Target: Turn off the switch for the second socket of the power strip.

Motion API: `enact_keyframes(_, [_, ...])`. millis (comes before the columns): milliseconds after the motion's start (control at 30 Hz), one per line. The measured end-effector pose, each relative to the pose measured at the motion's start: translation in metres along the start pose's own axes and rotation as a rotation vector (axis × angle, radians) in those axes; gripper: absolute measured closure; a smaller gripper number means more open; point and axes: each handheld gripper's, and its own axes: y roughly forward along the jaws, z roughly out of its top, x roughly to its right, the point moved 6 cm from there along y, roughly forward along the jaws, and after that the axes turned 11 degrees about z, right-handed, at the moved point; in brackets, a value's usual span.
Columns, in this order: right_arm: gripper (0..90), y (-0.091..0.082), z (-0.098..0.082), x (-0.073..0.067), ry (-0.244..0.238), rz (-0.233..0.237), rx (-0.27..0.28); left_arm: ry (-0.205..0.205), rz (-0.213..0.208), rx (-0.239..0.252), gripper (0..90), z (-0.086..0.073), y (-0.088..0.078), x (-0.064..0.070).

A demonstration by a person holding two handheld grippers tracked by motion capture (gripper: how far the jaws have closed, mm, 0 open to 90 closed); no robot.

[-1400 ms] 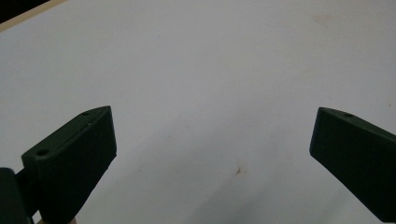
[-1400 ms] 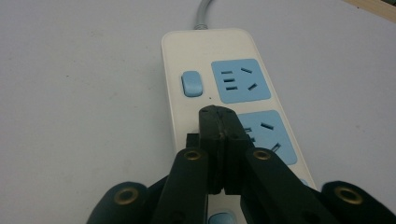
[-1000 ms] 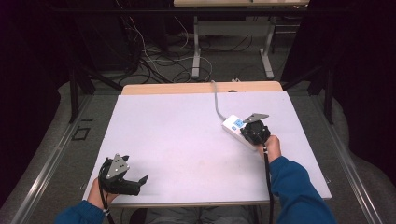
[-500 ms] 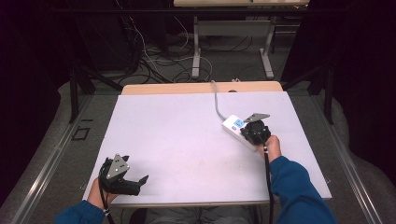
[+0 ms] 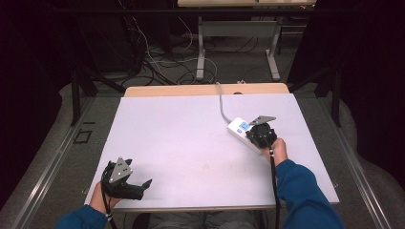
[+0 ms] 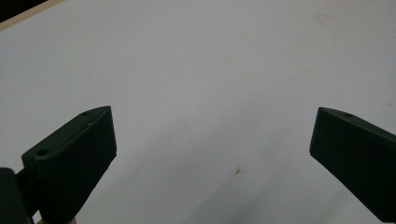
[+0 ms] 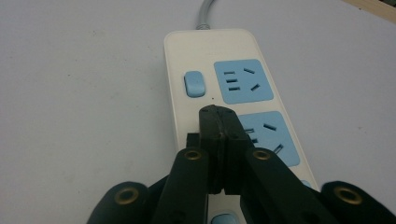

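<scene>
A white power strip (image 5: 237, 128) with blue sockets lies on the right half of the white table (image 5: 181, 133); its grey cord (image 5: 221, 102) runs to the far edge. My right gripper (image 5: 260, 136) points down over it. In the right gripper view the power strip (image 7: 219, 70) shows a blue switch (image 7: 194, 84), and the right gripper (image 7: 218, 114) is shut with nothing between its jaws, tips just below that switch beside a socket (image 7: 268, 135). Whether the tips touch the strip I cannot tell. My left gripper (image 5: 143, 183) rests at the front left, open and empty (image 6: 212, 135).
A wooden strip (image 5: 205, 89) borders the table's far edge. Beyond it, cables (image 5: 157, 67) and grey table legs (image 5: 200, 47) cover the floor. The white surface (image 6: 196, 60) lies bare ahead of the left gripper.
</scene>
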Motion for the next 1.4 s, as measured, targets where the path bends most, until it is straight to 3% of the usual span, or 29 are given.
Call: enact_keyframes(1400, [90.0, 0.0004, -0.0008, 0.0001, 0.012, 0.001, 0.002, 0.001, 0.002, 0.000, 0.5, 0.0001, 0.0001, 0.0003])
